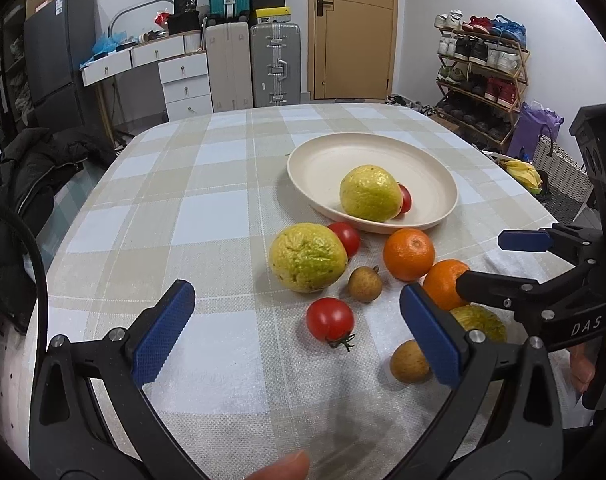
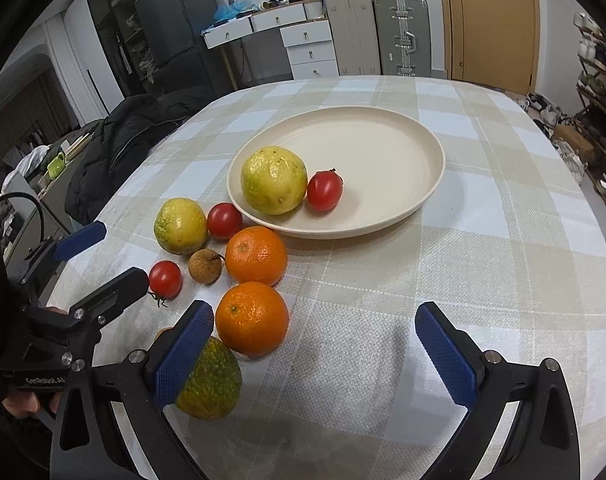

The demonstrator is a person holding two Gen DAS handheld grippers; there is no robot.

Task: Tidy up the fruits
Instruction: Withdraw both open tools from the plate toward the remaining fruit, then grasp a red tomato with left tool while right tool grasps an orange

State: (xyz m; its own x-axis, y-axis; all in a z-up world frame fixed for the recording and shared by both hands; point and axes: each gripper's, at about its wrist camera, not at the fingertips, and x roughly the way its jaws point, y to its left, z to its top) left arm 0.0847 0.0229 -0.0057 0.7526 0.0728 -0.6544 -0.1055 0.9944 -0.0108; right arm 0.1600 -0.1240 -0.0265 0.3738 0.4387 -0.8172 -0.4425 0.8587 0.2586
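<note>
A cream plate (image 2: pixel 415 184) sits on the checked tablecloth (image 2: pixel 483 280) and holds a yellow-green guava (image 2: pixel 274 180) with a red tomato (image 2: pixel 324 190) touching its right side. Just outside the plate's near rim lies the remaining fruit: a second guava (image 2: pixel 180 225) with a tomato (image 2: pixel 224 220) beside it, an orange (image 2: pixel 256 255) close to the rim, a small brown longan (image 2: pixel 205 266), a third tomato (image 2: pixel 165 279), a second orange (image 2: pixel 251 318) nearer the camera, and a darker, mottled guava (image 2: pixel 215 384) nearest of all. A further longan (image 1: pixel 409 361) appears in the left wrist view, partly behind a blue pad. The right gripper (image 2: pixel 317 354) has its fingers spread wide and holds nothing; its left pad (image 2: pixel 183 354) stands in front of the mottled guava, though contact cannot be determined, while the second orange lies just inside that pad. The left gripper (image 1: pixel 297 334) is likewise wide open and empty, with the third tomato lying on the cloth between its pads, touching neither. Suitcases (image 1: pixel 255 64) and a wooden door (image 1: pixel 353 28) stand beyond the table.
</note>
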